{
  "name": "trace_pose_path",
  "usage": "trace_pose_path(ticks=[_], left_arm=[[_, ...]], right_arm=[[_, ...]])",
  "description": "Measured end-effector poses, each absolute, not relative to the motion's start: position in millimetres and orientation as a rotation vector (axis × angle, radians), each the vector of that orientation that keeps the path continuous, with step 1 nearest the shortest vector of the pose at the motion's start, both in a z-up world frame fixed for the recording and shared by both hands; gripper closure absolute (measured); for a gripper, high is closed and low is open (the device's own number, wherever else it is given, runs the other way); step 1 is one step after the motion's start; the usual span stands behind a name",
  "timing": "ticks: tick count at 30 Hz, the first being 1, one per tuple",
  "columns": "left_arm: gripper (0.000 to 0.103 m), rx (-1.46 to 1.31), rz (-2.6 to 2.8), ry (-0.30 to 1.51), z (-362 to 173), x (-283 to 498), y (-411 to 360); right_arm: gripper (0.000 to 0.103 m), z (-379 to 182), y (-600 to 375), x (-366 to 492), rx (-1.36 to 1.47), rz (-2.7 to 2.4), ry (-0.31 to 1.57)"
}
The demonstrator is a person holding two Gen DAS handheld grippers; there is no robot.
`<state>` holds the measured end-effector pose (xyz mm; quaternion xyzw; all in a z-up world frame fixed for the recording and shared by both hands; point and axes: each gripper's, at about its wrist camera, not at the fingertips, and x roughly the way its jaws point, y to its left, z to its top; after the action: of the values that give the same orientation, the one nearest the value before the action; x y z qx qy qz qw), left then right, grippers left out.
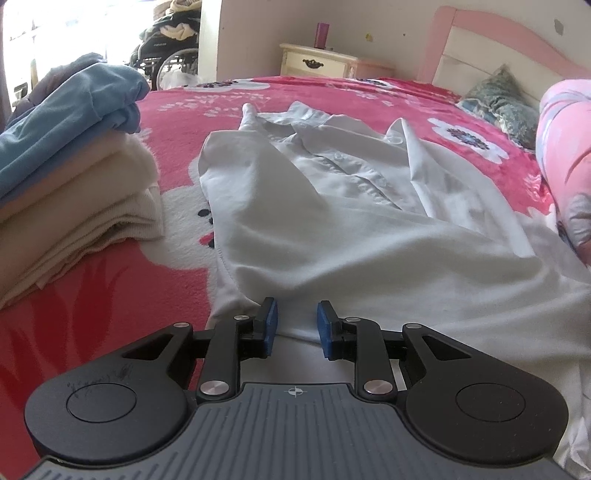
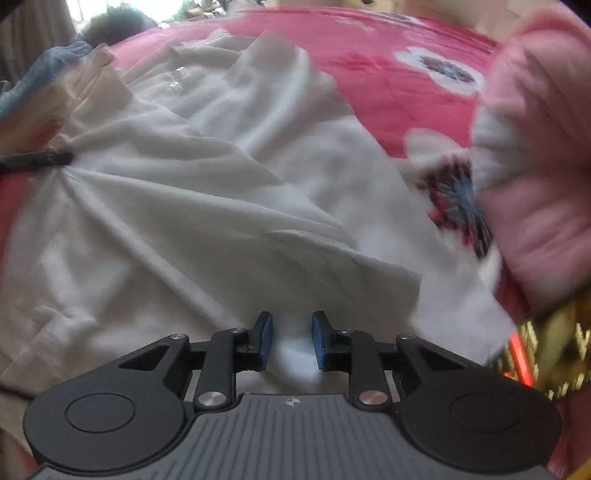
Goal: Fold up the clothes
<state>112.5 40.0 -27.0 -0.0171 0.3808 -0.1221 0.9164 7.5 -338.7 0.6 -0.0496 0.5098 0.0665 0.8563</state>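
Daylight glares from my window (image 1: 55,33) upper left; my right view is motion-blurred, fisheye bending both edges.

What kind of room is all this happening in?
Most likely a home bedroom. A white shirt lies spread on a bed covered by a pink flowered blanket, with a pink headboard behind it and a cream nightstand by the wall. Folded clothes are stacked alongside.

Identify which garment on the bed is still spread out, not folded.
The white shirt, lying open with collar and sleeves showing; the blue top and cream knits sit stacked folded.
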Motion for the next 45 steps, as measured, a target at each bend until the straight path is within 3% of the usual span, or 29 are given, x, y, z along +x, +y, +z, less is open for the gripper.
trace_pose_path(ticks=[8, 18, 30, 37, 45], left_arm=[[0.077, -0.094, -0.314, 0.713, 3.4, 87.8, 59.3], [0.076, -0.184, -0.086, 0.754, -18.0, 140.7, 74.3], [0.076, -0.259, -0.081, 0.732, -21.8, 148.1, 96.2], [0.076, -0.269, -0.081, 0.730, -30.9, 135.1, 101.3], [0.076, -0.326, -0.097, 0.695, -33.6, 130.9, 116.0]], right_arm=[[0.078, 70.8, -307.0, 30.5, -0.017, 0.272, 0.864], [0.078, 24.0, -218.8, 141.0, 0.021, 0.460, 0.880], [0.078, 1.9, -117.4, 216.0, 0.102, 0.626, 0.846], [0.081, -34.2, -90.5, 255.9, 0.038, 0.478, 0.871], [0.077, 11.4, -98.7, 260.2, 0.159, 0.576, 0.844]])
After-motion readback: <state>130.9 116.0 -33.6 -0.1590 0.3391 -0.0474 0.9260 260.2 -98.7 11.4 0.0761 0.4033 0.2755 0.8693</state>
